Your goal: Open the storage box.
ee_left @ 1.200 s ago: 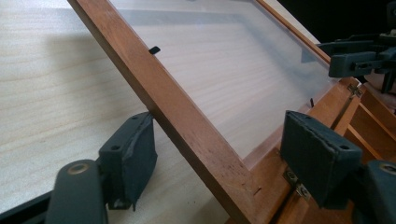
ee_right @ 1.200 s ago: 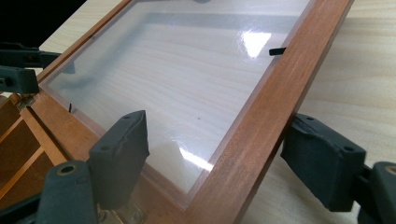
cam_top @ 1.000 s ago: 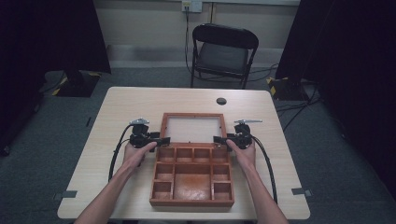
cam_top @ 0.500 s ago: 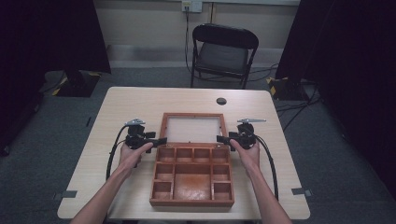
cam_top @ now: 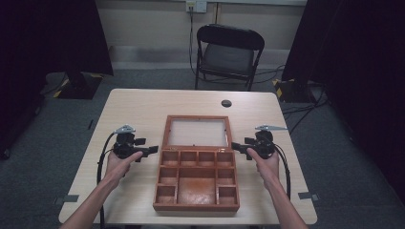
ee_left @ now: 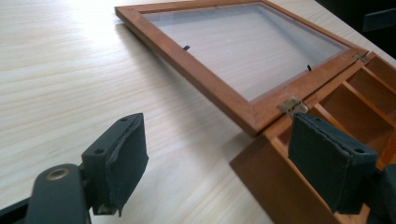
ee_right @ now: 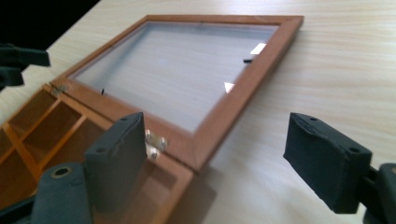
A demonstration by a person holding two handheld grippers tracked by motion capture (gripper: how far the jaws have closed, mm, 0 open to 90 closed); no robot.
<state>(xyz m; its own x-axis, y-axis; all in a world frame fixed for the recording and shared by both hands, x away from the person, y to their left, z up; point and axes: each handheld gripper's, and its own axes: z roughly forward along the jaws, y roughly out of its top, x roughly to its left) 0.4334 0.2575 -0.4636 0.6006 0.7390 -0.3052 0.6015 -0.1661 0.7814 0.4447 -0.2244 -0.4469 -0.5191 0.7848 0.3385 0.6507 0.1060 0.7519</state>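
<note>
I work in a dim room with grey carpet [cam_top: 57, 124], dark curtains at both sides and a pale wall at the far end, where a black folding chair [cam_top: 228, 53] stands beyond my table [cam_top: 143, 107]. The table is light wood with a fine grain, and a small round black cap [cam_top: 226, 103] sits near its far edge. The wooden box [cam_top: 198, 179] lies in the middle of the table, nearer my side, a warm reddish brown and lying wide open. Its tray is split into a far row of four small compartments, a big worn middle compartment and smaller ones down the left and right. The lid [cam_top: 196, 132] lies flat on the table beyond the tray, a wooden frame around a clear pane, joined to the tray by small brass hinges [ee_left: 292, 105]. My left gripper [cam_top: 149, 150] rests just left of the box's far left corner, its jaws spread wide and holding nothing. My right gripper [cam_top: 237, 146] sits just right of the far right corner, jaws likewise wide apart and empty, near the hinge line.
</note>
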